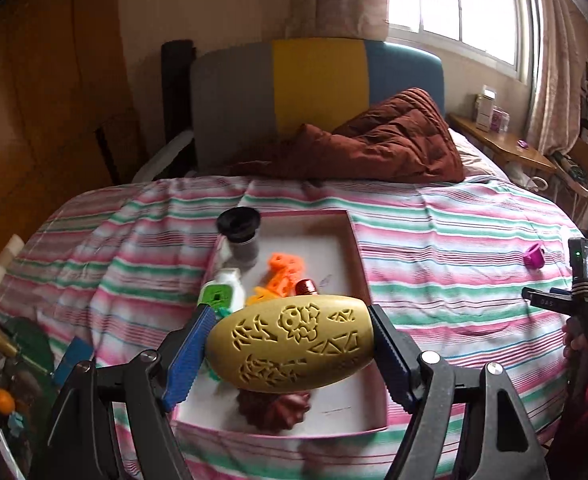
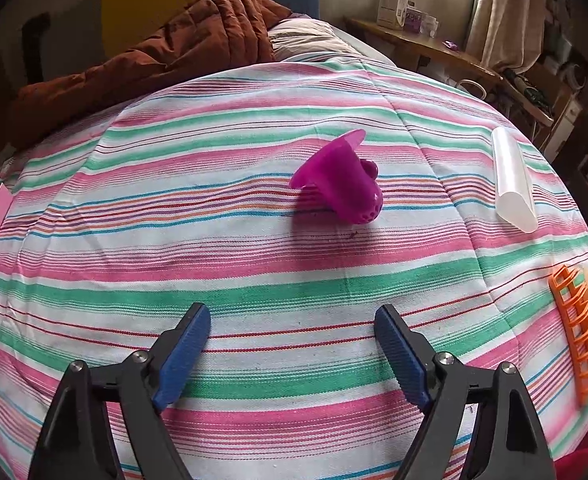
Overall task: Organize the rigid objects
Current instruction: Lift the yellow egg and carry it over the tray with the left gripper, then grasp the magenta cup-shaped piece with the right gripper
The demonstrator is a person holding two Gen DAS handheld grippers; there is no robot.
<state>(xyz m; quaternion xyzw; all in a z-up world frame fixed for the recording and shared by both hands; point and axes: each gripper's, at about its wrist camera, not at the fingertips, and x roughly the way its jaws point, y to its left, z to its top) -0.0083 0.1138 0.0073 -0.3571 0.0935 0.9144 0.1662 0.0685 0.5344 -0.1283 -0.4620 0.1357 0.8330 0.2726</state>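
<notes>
Striped bedspread (image 2: 254, 292) underfoot, the left gripper (image 1: 290, 344) grasping the gold oval (image 1: 292, 344) should lower it gently into the pink box (image 1: 357, 256), while the right gripper (image 2: 292, 356) fingers stand released before the purple piece (image 2: 339, 178).

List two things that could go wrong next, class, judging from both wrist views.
1. The left claw pinches the smooth gold carved egg only at its tapered ends; it may slip out and knock the orange pieces in the pink-rimmed box.
2. The magenta funnel-shaped cup lies tipped on the soft striped bedspread; the open right claw may roll it away.
</notes>
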